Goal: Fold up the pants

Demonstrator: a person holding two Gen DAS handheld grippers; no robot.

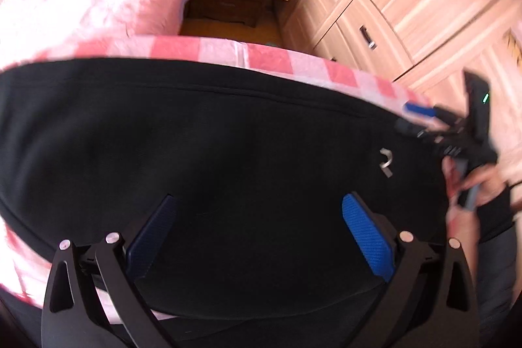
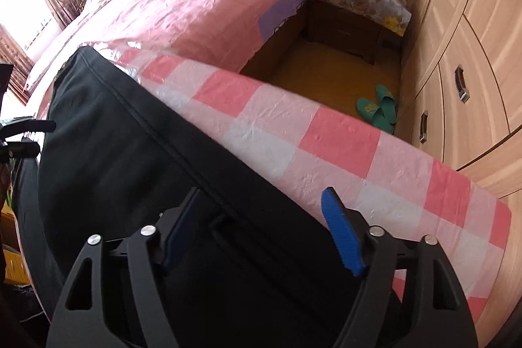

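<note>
I'm seeing 1 black pants (image 1: 228, 136) lying across the checkered bench (image 2: 277, 126), 2 green slippers (image 2: 378, 110). Both tongs, L (image 1: 257, 237) & R (image 2: 261, 237), are hovering spread over the fabric, pinching nothing.

Pants (image 1: 228, 136): you see both ends run past the frame edges.
Right gripper (image 1: 421, 119): blurred beside your left tool; jaws unreadable there.

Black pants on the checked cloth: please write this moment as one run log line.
stage: before grasp | black pants: flat on checked cloth | left tool: open above pants | right tool: open above pants, near edge
</note>
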